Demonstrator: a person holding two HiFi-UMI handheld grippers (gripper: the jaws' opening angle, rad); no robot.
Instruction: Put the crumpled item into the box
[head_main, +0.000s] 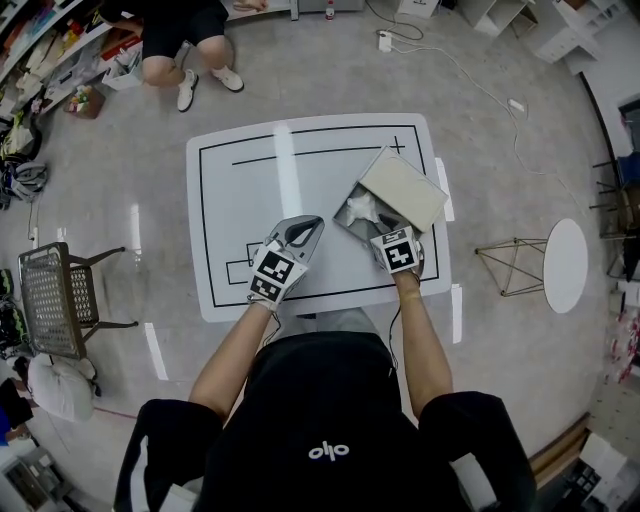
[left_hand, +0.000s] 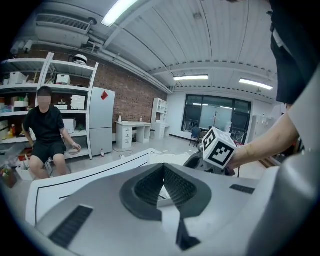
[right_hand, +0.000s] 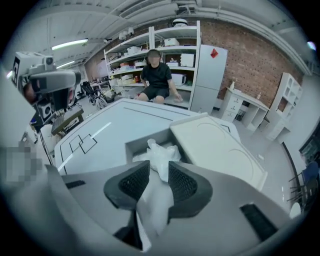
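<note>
A white crumpled item (head_main: 362, 208) lies in the open grey box (head_main: 350, 226) at the right of the white table (head_main: 250, 190); the box's lid (head_main: 402, 190) leans back behind it. My right gripper (head_main: 383, 230) hovers at the box's near edge. In the right gripper view the crumpled item (right_hand: 161, 155) runs from the box (right_hand: 137, 145) up between the right gripper's (right_hand: 159, 176) parted pads, which stand open around it. My left gripper (head_main: 306, 228) rests over the table's middle, left of the box. The left gripper (left_hand: 163, 172) is shut, with nothing in it.
A person (head_main: 185, 40) sits on the floor beyond the table's far edge. A mesh chair (head_main: 55, 295) stands at the left. A round white stool (head_main: 565, 265) and a wire frame (head_main: 510, 265) are at the right. A cable (head_main: 440, 55) lies on the floor.
</note>
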